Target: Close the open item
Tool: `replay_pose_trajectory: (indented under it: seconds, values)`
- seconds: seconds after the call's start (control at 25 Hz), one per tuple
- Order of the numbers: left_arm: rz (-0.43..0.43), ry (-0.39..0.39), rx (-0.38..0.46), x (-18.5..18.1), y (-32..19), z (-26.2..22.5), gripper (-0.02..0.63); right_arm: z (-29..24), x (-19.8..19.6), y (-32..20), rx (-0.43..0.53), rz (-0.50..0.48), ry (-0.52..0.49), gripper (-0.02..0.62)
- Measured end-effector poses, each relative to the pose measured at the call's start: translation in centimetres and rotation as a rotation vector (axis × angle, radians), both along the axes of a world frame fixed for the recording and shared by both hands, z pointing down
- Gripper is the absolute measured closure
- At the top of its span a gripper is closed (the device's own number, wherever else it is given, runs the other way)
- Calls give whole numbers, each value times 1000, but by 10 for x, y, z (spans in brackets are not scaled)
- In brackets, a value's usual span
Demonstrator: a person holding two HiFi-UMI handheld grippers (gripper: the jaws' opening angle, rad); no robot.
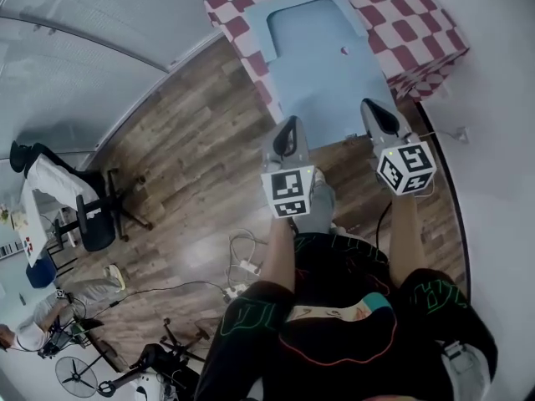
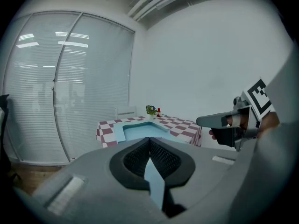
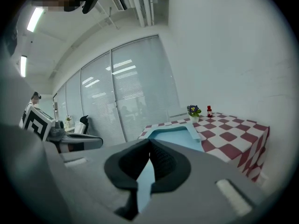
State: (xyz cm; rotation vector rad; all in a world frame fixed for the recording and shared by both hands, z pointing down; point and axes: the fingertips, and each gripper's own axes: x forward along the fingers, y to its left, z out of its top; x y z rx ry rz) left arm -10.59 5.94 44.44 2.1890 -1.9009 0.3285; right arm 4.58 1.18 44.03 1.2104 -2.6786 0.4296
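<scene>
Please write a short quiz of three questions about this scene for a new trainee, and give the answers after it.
1. True or false: the left gripper and the right gripper each hold a thing between their jaws.
2. Where does the light blue item lie? A) on the wooden floor; B) on the table with the red and white checked cloth; C) on an office chair.
3. Fill in: at the far end of the table, a small red bottle stands beside a ____.

Key: 1. False, both are shut and empty. 2. B. 3. Pot of flowers.
</scene>
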Motion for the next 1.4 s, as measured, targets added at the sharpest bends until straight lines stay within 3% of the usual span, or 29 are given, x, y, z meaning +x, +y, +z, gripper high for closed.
replay_pose_trajectory:
  seconds: [0.2,0.4,0.56,0.92,1.08,1.4]
  values:
    - [-44,75,-15,-15,-34,9,597,1,-15,-35,-4,-39,38,592]
    - [-73,92,-2,-30,-66,0,597,-13,-19,-67,16,-41,40,592]
    - [-48,88,-6,-15,-86,1,597,-9,-8,-84,9,-34,32,592]
    - [-14,-12,-89,17,-105,21,597,21,15,-113,-63,-91,65,592]
    - [38,-51,-146,37,-93,41,597,46,18,-104,-88,-176,148,592]
    - [198,-200,-276,70,-50,89,597,82,13,-56,-88,-398,307,592]
